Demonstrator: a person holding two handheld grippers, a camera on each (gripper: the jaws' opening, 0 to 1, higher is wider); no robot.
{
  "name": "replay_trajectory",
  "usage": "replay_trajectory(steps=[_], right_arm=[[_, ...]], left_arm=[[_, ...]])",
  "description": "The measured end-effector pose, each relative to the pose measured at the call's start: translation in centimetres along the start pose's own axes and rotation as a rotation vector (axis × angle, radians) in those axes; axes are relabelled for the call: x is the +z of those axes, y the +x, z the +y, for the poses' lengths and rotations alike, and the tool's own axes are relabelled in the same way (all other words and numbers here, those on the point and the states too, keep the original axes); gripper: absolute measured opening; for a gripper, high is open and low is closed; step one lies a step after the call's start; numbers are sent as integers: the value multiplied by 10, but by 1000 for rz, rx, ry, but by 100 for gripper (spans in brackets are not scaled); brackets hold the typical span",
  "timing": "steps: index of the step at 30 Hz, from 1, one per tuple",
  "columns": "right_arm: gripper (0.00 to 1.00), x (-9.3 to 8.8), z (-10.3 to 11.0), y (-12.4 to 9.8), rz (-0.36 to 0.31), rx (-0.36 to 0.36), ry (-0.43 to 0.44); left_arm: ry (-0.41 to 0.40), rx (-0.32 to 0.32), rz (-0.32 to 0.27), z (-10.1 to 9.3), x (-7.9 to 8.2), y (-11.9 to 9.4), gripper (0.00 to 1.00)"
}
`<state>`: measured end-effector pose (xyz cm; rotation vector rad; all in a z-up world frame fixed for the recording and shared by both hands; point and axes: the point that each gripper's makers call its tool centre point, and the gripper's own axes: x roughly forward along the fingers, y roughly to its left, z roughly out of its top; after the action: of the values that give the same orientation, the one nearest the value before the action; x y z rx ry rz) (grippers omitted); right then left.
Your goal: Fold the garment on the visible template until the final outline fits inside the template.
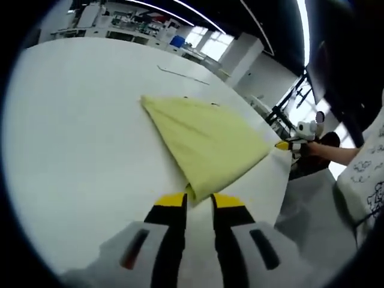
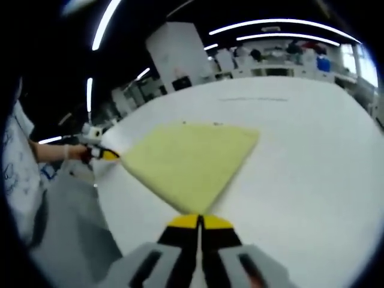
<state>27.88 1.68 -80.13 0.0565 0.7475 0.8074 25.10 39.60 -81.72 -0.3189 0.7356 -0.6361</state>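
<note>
A yellow garment (image 1: 207, 138) lies folded into a rough triangle on the white table (image 1: 78, 138). In the left gripper view my left gripper (image 1: 200, 201) is at the garment's near corner, its yellow-tipped jaws pinched on the cloth. The right gripper (image 1: 287, 145) comes in from the right and holds the far right corner. In the right gripper view my right gripper (image 2: 198, 222) is shut on the near corner of the garment (image 2: 189, 159). There the left gripper (image 2: 107, 154), held by a hand, grips the left corner. A thin template line (image 1: 183, 74) (image 2: 252, 99) runs beyond the garment.
The table edge (image 1: 282, 198) runs close beside both held corners, with grey floor (image 2: 72, 222) below it. A person in a white printed shirt (image 1: 366, 174) stands at that edge. Desks and shelves (image 1: 138, 27) line the far side of the room.
</note>
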Motion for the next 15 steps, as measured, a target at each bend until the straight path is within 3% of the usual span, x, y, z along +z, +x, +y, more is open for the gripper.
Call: replay_trajectory(steps=[2, 3, 6, 10, 15], right_arm=[[0, 5, 4, -4, -21, 1, -13], [4, 7, 6, -6, -28, -1, -19], [16, 14, 12, -12, -58, -1, -23], [42, 20, 23, -20, -96, -16, -50], [71, 17, 31, -31, -124, -39, -72]], left_arm=[[53, 9, -30, -3, 8, -4, 29], [64, 17, -39, -5, 11, -5, 35], [80, 29, -56, -12, 16, -11, 41], [100, 54, -104, -24, 23, -19, 56], [146, 109, -149, -44, 28, -27, 84]])
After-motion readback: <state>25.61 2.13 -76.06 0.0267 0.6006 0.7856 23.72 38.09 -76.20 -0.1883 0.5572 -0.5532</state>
